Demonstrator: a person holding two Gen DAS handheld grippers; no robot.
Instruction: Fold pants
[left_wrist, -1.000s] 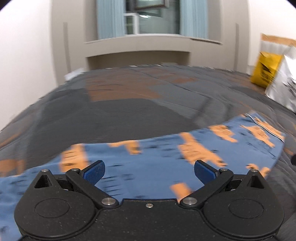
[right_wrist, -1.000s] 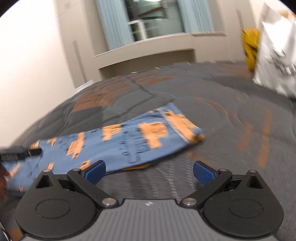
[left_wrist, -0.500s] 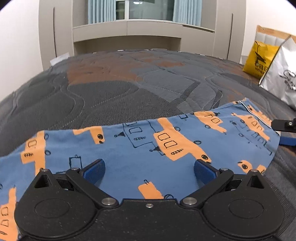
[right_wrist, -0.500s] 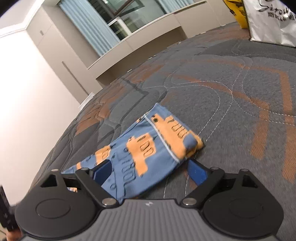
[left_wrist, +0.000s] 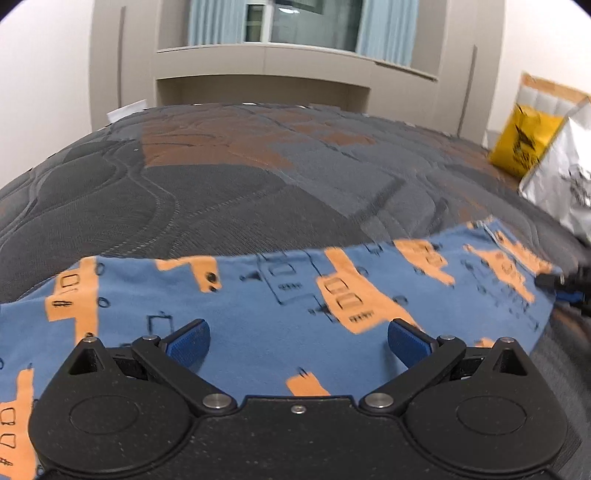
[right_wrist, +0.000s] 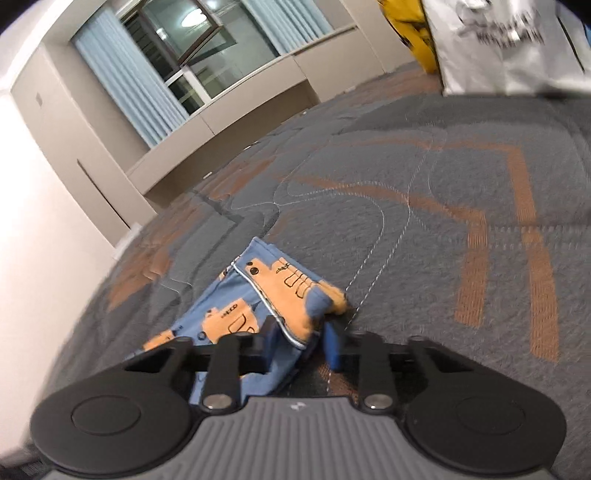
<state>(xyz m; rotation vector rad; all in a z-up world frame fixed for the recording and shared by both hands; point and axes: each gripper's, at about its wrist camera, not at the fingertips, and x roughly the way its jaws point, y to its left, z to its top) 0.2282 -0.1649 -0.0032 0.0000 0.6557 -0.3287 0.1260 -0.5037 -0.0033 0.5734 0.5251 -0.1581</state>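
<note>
Blue pants (left_wrist: 258, 302) with orange vehicle prints lie flat across the grey and orange quilt (left_wrist: 258, 192). My left gripper (left_wrist: 297, 345) hovers just over the middle of the cloth, open, nothing between its blue pads. In the right wrist view the right-hand end of the pants (right_wrist: 236, 314) is bunched up between the jaws of my right gripper (right_wrist: 301, 341), which are closing, the pads pinching the hem. That right gripper (left_wrist: 565, 286) also shows as a blurred dark shape at the pants' right end in the left wrist view.
A yellow bag (left_wrist: 517, 144) and a white printed bag (left_wrist: 561, 184) stand on the bed's right side. A wall bounds the bed on the left, and a window ledge with curtains (left_wrist: 266, 62) lies beyond the far edge. Bare quilt stretches behind the pants.
My right gripper moved onto the right end of the pants, rolled, and its jaws came together around the hem, which now bunches up. The left gripper stays open, slightly shifted over the cloth.
</note>
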